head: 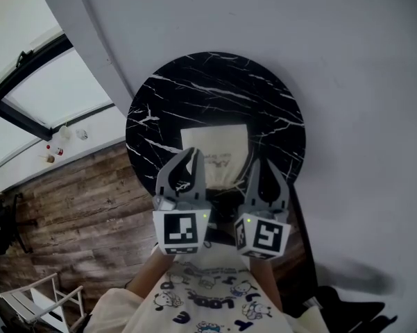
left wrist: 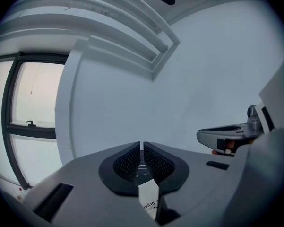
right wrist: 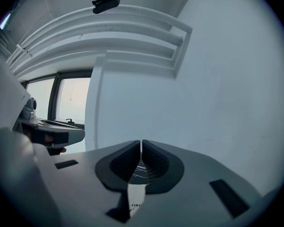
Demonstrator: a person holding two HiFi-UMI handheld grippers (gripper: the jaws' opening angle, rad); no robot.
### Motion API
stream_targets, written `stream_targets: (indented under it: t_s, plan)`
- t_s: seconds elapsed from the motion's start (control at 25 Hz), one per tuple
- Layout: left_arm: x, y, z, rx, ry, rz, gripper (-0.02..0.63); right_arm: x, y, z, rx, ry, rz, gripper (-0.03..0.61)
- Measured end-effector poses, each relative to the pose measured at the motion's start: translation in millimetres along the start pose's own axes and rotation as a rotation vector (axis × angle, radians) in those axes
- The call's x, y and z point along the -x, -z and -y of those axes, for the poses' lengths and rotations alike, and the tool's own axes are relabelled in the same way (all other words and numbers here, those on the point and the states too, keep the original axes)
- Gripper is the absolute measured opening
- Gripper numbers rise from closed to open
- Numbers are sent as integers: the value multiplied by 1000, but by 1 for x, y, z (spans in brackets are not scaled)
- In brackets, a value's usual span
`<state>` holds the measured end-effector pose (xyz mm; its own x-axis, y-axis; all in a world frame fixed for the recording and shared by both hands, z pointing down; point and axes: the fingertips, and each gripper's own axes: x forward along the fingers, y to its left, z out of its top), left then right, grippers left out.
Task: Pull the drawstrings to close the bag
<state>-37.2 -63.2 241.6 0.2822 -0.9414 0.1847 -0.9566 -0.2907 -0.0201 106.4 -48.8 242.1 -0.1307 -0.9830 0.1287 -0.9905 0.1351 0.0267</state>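
Black marble with white veins forms the round table [head: 215, 89] in the middle of the head view. On it lies the cream bag [head: 215, 144], flat, a little below the table's centre, with a line of dark print near its lower edge. That lower edge looks drawn in narrower than the upper one.

Both grippers come in from the bottom of the frame, side by side. The left gripper [head: 192, 155] has its tips over the bag's lower left corner, and the right gripper [head: 264, 166] has its tips over the lower right corner.

In the left gripper view the left gripper [left wrist: 142, 148] has its ribbed pads drawn together, with only a hairline slit between them. No cord can be made out in the slit, and the bag [left wrist: 149, 197] shows pale below. The right gripper view shows the same: the right gripper [right wrist: 141, 145] is pressed narrow, nothing is discernible between the pads, and the bag [right wrist: 133, 195] lies beneath.

A wooden floor [head: 76, 200] fills the left side of the head view, with a window [head: 35, 82] at upper left.
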Motion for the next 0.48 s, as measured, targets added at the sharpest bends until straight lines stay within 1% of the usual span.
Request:
stream_targets:
  t_s: [0.16,0.32,0.48]
  plan:
    - [-3,2,-1,7,4,-4,60,-2,0,1,-9,8,1,25]
    - [-5,2,-3,1,2,-4,60,-4,-1,0,3,15,2,26]
    - [-6,3,-5,-2,8,-4,60,-5,2,0,-15,24,-1,25]
